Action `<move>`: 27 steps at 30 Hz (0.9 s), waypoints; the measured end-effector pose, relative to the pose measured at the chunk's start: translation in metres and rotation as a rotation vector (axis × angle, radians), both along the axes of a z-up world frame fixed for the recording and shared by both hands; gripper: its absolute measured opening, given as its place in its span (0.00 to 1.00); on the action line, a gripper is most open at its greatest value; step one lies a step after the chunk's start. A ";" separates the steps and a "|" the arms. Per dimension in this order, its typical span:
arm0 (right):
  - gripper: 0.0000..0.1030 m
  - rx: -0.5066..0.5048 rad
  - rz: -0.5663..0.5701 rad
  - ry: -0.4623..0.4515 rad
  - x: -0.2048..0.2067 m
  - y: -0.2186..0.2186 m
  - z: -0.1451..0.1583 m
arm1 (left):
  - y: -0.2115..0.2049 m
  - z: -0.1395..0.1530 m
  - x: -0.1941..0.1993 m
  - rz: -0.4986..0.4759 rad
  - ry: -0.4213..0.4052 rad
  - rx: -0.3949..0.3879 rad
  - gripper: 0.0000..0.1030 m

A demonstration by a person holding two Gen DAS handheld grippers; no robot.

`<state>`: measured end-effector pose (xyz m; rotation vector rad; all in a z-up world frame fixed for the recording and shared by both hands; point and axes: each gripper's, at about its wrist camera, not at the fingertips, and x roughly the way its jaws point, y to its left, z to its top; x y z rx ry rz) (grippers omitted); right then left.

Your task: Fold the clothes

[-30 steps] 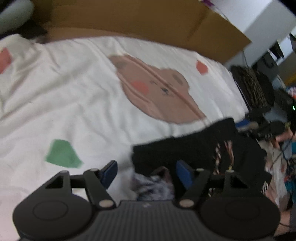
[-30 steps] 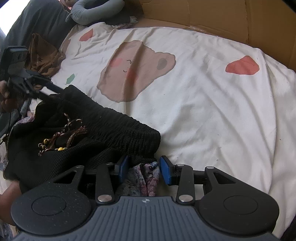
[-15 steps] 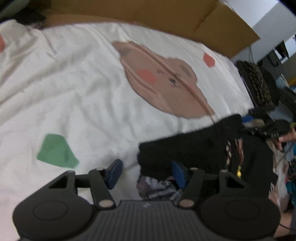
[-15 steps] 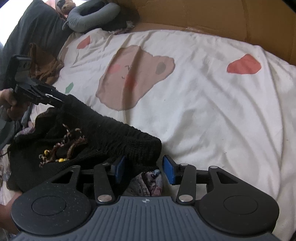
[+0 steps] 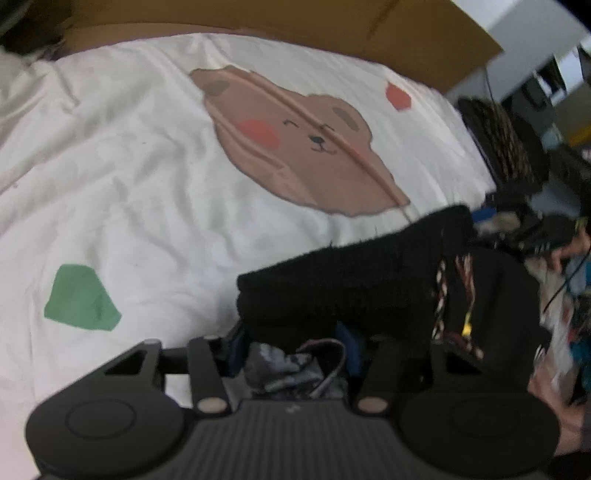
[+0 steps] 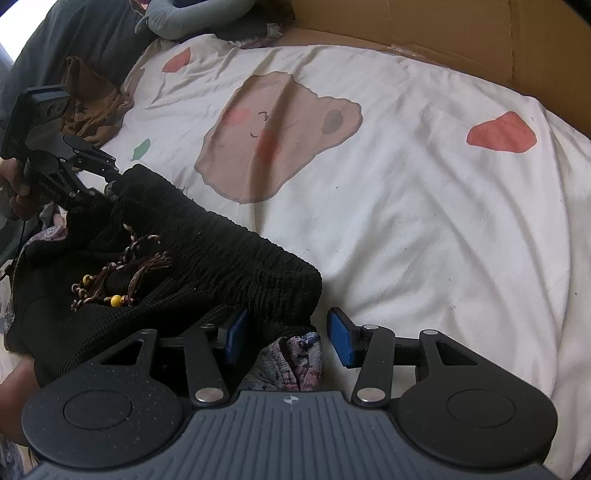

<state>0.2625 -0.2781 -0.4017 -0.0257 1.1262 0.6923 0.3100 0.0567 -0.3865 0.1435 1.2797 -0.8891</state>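
A black knit garment (image 5: pixel 351 280) (image 6: pixel 207 251) with a ribbed waistband and a beaded drawstring (image 6: pixel 122 273) lies at the near edge of a white bear-print bedsheet (image 6: pixel 406 221). My left gripper (image 5: pixel 293 345) is open, its blue pads on either side of one waistband end. The right wrist view shows the left gripper (image 6: pixel 110 181) at the far end of the waistband. My right gripper (image 6: pixel 288 336) is open around the other end. Its left pad touches the fabric and its right pad stands apart from it.
A grey-purple patterned cloth (image 6: pixel 291 358) (image 5: pixel 288 369) lies under both grippers. Cardboard (image 6: pixel 443 29) lines the far side of the bed. A brown garment (image 6: pixel 92 99) and a grey pillow (image 6: pixel 192 18) sit at the far left. Dark clutter (image 5: pixel 498 140) stands off the bed's right side.
My left gripper's pads have drawn closer together around the waistband end. The right gripper's pads have spread slightly. The waistband now stretches straighter between the two grippers.
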 end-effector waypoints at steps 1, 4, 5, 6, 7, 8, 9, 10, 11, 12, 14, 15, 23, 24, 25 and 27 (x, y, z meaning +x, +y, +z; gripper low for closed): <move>0.42 0.003 0.000 -0.001 -0.001 0.000 0.001 | 0.002 0.000 0.002 0.016 0.008 -0.010 0.45; 0.34 -0.002 -0.003 -0.011 -0.002 0.001 0.004 | 0.006 0.003 0.005 0.049 0.012 -0.027 0.36; 0.32 -0.003 -0.008 -0.012 -0.002 0.002 0.005 | 0.006 0.004 0.005 0.053 0.002 -0.027 0.32; 0.29 -0.005 -0.013 -0.018 -0.003 0.003 0.006 | 0.006 0.006 0.005 0.054 -0.010 -0.026 0.27; 0.27 -0.008 -0.018 -0.024 -0.004 0.004 0.008 | 0.006 0.008 0.004 0.050 -0.029 -0.023 0.26; 0.25 -0.012 -0.021 -0.035 -0.005 0.004 0.010 | 0.005 0.011 0.002 0.042 -0.055 -0.020 0.24; 0.23 -0.017 -0.023 -0.044 -0.006 0.005 0.012 | 0.004 0.015 0.000 0.032 -0.083 -0.018 0.22; 0.21 -0.024 -0.024 -0.053 -0.007 0.005 0.014 | 0.004 0.020 -0.002 0.022 -0.109 -0.015 0.21; 0.20 -0.031 -0.025 -0.063 -0.007 0.006 0.016 | 0.005 0.024 -0.003 0.012 -0.134 -0.012 0.20; 0.19 -0.037 -0.026 -0.078 -0.008 0.006 0.019 | 0.006 0.029 -0.004 0.004 -0.160 -0.007 0.19; 0.18 -0.051 -0.028 -0.112 -0.009 0.007 0.026 | 0.006 0.040 -0.007 -0.011 -0.224 0.001 0.18; 0.17 -0.059 -0.027 -0.133 -0.009 0.008 0.031 | 0.006 0.045 -0.009 -0.017 -0.257 0.005 0.18; 0.16 -0.140 0.001 -0.307 0.001 0.025 0.070 | 0.003 0.077 -0.006 -0.003 -0.448 0.035 0.17; 0.15 -0.149 0.003 -0.324 0.004 0.027 0.075 | 0.003 0.079 -0.004 0.005 -0.467 0.042 0.17; 0.15 -0.157 0.004 -0.340 0.006 0.028 0.079 | 0.002 0.081 -0.001 0.013 -0.481 0.046 0.17; 0.15 -0.175 0.006 -0.371 0.013 0.032 0.086 | 0.000 0.084 0.004 0.024 -0.507 0.054 0.17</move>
